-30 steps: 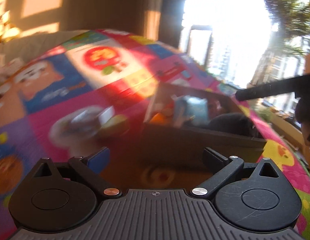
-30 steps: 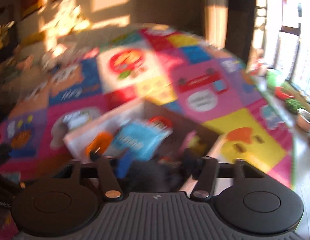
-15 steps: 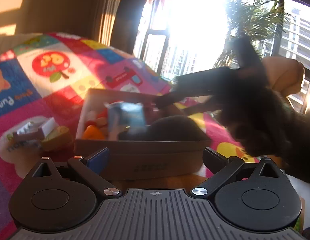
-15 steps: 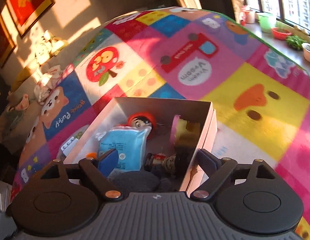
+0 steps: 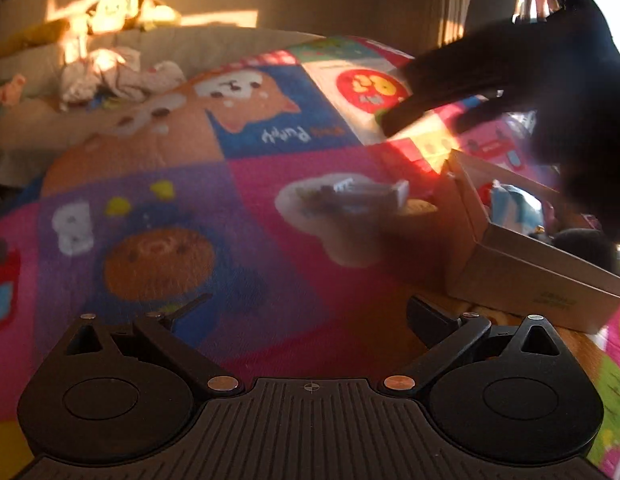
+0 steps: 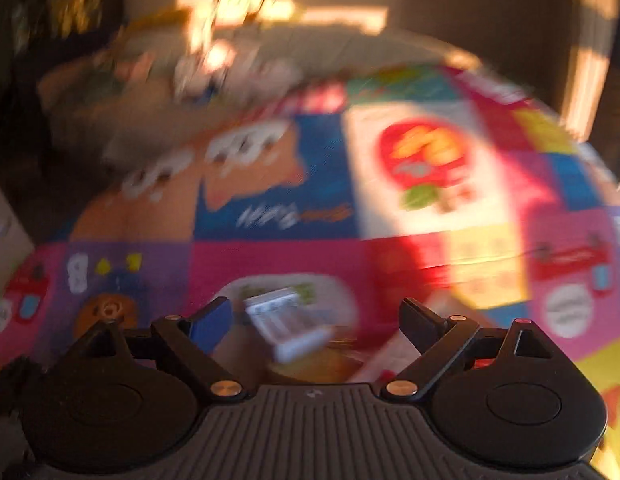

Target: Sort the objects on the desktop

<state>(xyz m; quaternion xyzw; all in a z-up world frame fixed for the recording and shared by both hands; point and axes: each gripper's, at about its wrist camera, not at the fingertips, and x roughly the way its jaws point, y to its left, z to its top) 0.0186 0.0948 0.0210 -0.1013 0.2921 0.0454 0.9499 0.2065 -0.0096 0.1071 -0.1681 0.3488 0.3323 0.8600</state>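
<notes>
A cardboard box (image 5: 522, 268) with sorted items, a blue pouch (image 5: 514, 208) among them, sits on the colourful play mat at the right of the left wrist view. A small white-grey box (image 5: 362, 194) and a yellowish round item (image 5: 420, 208) lie on the mat just left of it. My left gripper (image 5: 310, 312) is open and empty above the mat. My right gripper (image 6: 316, 320) is open and hovers over the same white box (image 6: 289, 322), blurred; the yellowish item (image 6: 318, 362) lies below it. The right gripper also shows dark and blurred in the left wrist view (image 5: 430, 108).
The play mat (image 5: 189, 184) covers the surface. A sofa with crumpled cloths (image 5: 109, 72) stands behind it. The cardboard box's corner (image 6: 386, 356) shows near my right gripper's right finger.
Both views have swung left, away from the cardboard box toward the loose white box on the mat. The right gripper has left the cardboard box and now hangs over the white box.
</notes>
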